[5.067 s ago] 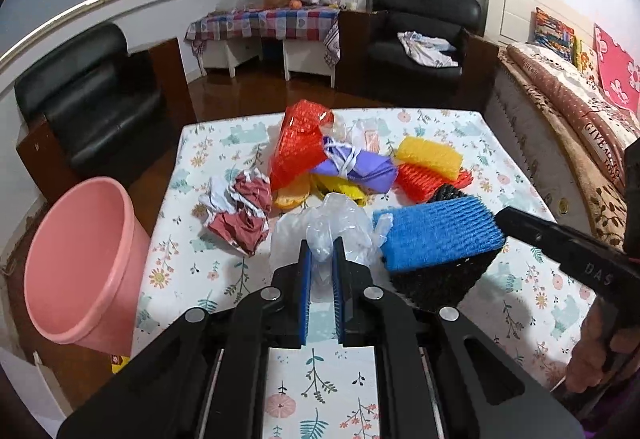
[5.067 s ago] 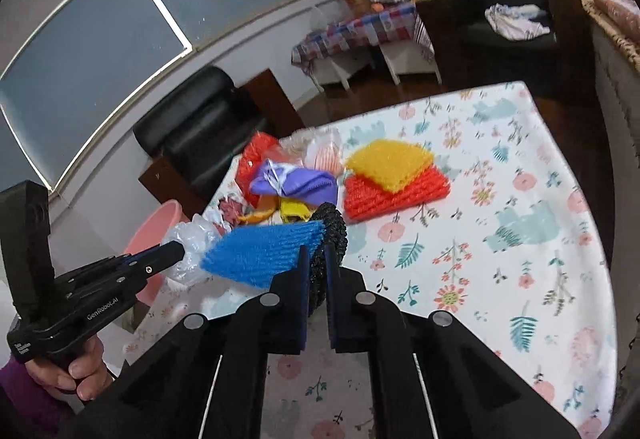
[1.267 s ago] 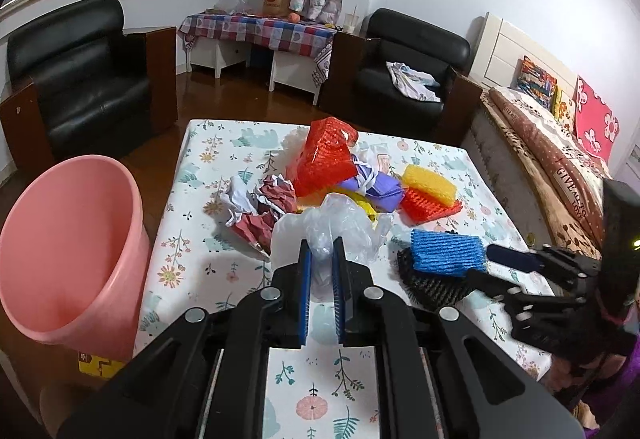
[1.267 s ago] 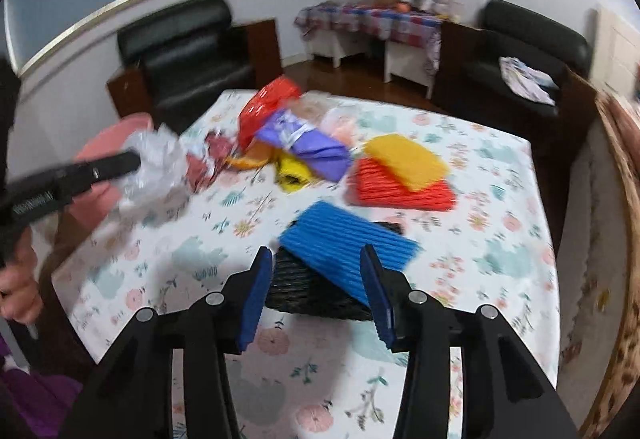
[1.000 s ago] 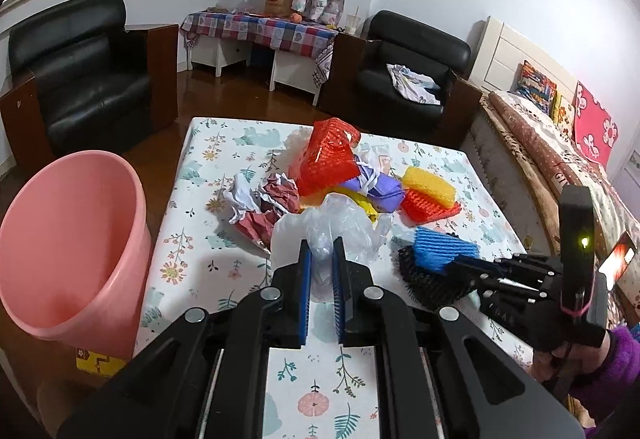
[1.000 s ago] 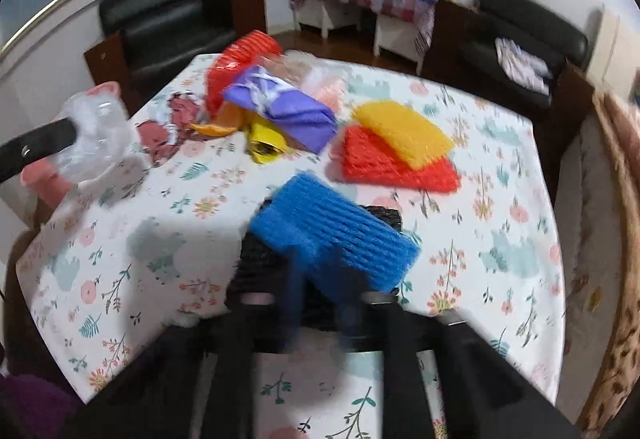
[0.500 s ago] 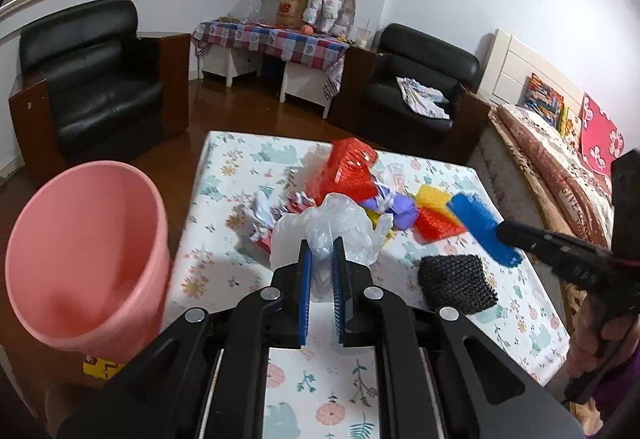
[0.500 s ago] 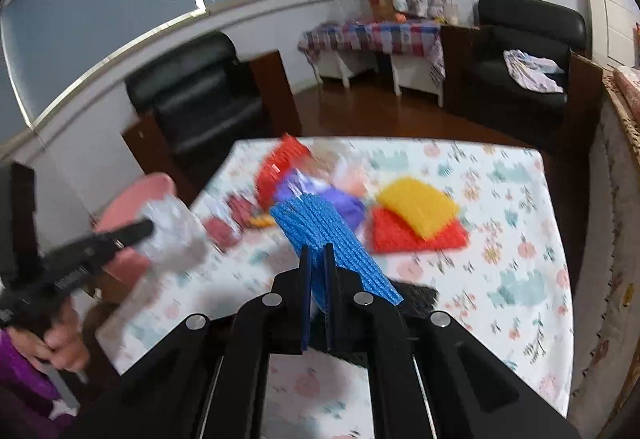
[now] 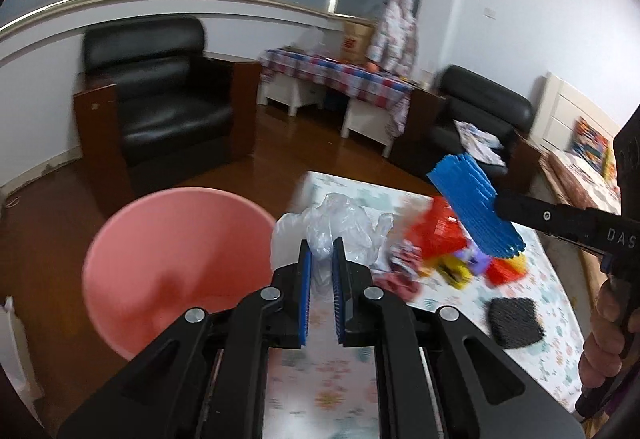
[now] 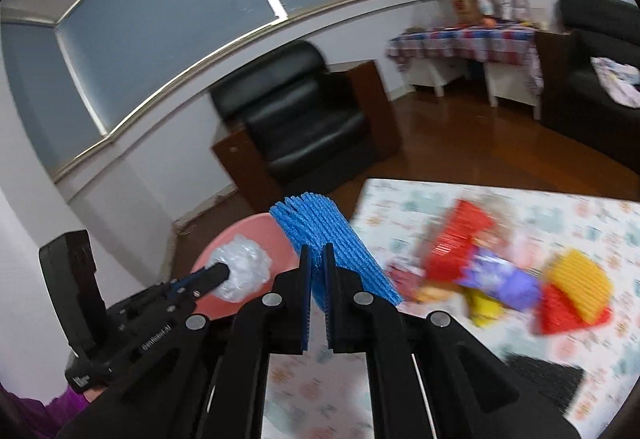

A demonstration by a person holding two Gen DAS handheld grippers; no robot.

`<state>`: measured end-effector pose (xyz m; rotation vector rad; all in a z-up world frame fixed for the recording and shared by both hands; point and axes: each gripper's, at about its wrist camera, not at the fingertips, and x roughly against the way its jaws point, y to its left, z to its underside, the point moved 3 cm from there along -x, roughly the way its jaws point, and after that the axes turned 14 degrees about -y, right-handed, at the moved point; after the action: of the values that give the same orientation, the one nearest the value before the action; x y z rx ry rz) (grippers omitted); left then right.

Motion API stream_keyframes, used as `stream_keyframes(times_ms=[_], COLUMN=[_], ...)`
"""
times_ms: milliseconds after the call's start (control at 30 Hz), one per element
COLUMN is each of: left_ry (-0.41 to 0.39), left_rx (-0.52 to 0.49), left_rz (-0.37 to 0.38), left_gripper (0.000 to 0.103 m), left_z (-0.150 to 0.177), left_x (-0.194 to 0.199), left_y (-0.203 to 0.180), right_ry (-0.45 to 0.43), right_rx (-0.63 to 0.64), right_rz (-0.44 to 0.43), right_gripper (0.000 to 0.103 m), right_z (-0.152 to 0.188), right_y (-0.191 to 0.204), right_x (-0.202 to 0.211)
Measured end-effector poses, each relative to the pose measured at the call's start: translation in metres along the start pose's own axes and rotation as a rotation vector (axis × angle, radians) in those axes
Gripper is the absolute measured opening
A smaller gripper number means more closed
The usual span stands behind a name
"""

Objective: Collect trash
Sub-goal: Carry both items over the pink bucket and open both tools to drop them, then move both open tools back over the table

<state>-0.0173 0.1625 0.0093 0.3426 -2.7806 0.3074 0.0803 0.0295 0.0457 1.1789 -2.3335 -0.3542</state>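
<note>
I am on the carry step: both pieces of trash are off the desk [image 9: 532, 343] and headed for the pink bin [image 9: 176, 263]. My left claw [image 9: 320, 259] is pinched narrow on the crumpled clear plastic bag [image 9: 340, 223], which sits just beside the bin's rim in the left wrist view and, seen from the right, hangs in front of its mouth. My right claw [image 10: 317, 271] is clamped nearly shut on the blue foam net [image 10: 332, 251], held up in the air over the near edge of the desk, close to the bin but, by my reading, not yet above it.

Next, I judge, each claw has to come squarely over the opening before letting go, the bag first since it is nearer (both pieces are light and could drift or cling to the pads).

The bin stands on the floor beside the desk; what I can see of its inside looks empty. Still on the desk lie the black foam net [image 9: 514, 323] and a blurred pile of red, yellow and purple scraps [image 10: 516, 279].
</note>
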Motion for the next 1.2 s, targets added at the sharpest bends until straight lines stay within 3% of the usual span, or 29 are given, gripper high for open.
stream_keyframes(times_ms=[267,533,633,700,800,933,1200], left_ry=[-0.015,0.003,0.023,0.026,0.023,0.024,0.016], left_rx=[0.037,0.063,0.06,0.063,0.069,0.068,0.072], left_rz=[-0.129,-0.203,-0.218,-0.218,-0.213,-0.212,-0.177], left_gripper=[0.009,0.011,0.018,0.031,0.039,0.043,0.043], left_z=[-0.004,0.003,0.005,0.006,0.006,0.006,0.001], left_x=[0.009,0.013,0.011,0.011,0.011,0.011,0.015], left_y=[0.056,0.091,0.097,0.099,0.101,0.102,0.095], right_ry=[0.089,0.178,0.198,0.207,0.221,0.214,0.175], right_rx=[-0.033,-0.062,-0.07,-0.075,-0.075,-0.07,-0.042], right_rz=[-0.141,-0.175,-0.166,-0.162,-0.154,-0.147,-0.134], right_gripper=[0.005,0.006,0.006,0.007,0.014,0.037,0.046], right_z=[0.009,0.041,0.049,0.053,0.055,0.056,0.051], right_y=[0.054,0.079,0.079,0.078,0.074,0.07,0.067], right_x=[-0.078,-0.13,-0.14,-0.146,-0.15,-0.15,-0.123])
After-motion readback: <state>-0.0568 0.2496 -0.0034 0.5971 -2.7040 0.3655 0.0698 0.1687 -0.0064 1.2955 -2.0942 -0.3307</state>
